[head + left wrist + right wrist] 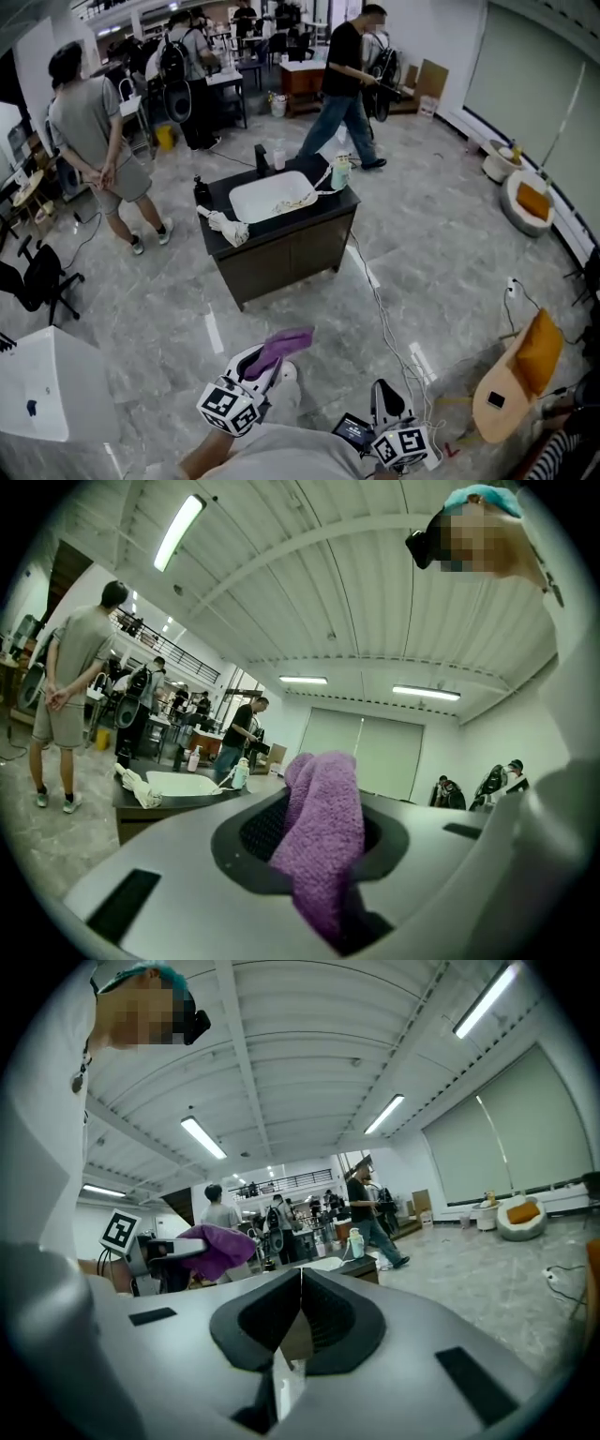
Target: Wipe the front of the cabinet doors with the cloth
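Purple cloth clamped in the left gripper, both grippers held well short of the cabinet

Nearest, the left gripper (267, 366) has its jaws pressed onto a purple cloth (282, 343), which bunches between them and flops out past the tips; beside it the right gripper (385, 394) has its jaws shut flat against each other with nothing in them. Across a stretch of marble floor (441, 244) stands the dark cabinet (246, 274), its front doors (302, 251) facing the grippers and well apart from the cloth. On its counter (342, 202) a white sink basin (265, 197) fills the middle, a crumpled white rag (228, 228) lies at the front left corner, a dark bottle (201, 190) stands by the left edge and a pale bottle (340, 172) by the right edge. Beyond, one person (349, 89) walks past and another (94, 136) stands to the left with hands behind the back
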A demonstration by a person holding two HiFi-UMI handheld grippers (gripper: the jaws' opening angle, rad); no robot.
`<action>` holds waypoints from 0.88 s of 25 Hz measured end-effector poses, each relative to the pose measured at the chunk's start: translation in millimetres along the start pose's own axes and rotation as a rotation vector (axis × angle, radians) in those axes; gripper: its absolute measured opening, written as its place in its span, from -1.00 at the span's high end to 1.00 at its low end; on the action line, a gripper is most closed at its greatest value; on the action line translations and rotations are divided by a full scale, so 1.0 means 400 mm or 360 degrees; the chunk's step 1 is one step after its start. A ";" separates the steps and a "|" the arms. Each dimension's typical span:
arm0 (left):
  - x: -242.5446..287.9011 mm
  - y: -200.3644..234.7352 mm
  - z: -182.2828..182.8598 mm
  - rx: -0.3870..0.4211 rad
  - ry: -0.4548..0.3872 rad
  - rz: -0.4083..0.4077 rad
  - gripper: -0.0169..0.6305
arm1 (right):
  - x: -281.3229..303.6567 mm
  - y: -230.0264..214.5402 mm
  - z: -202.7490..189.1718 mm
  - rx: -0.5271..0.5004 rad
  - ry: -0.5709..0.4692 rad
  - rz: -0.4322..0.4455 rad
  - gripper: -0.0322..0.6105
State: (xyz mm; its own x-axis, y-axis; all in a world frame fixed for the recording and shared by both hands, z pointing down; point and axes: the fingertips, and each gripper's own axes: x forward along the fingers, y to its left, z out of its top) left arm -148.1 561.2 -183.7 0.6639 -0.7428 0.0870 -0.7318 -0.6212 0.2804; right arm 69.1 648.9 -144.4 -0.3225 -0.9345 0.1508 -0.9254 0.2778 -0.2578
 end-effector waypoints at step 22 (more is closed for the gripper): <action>0.799 0.304 0.108 -0.0046 0.0017 -0.0202 0.66 | 0.597 -0.455 0.237 -0.0253 0.0029 -0.0187 0.81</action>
State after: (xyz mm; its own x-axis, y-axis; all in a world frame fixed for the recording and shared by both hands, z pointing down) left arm -31.7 237.5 -163.1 0.7527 -0.6557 0.0593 -0.6371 -0.7025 0.3172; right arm 179.3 354.2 -151.8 -0.2123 -0.9588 0.1885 -0.9763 0.1998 -0.0834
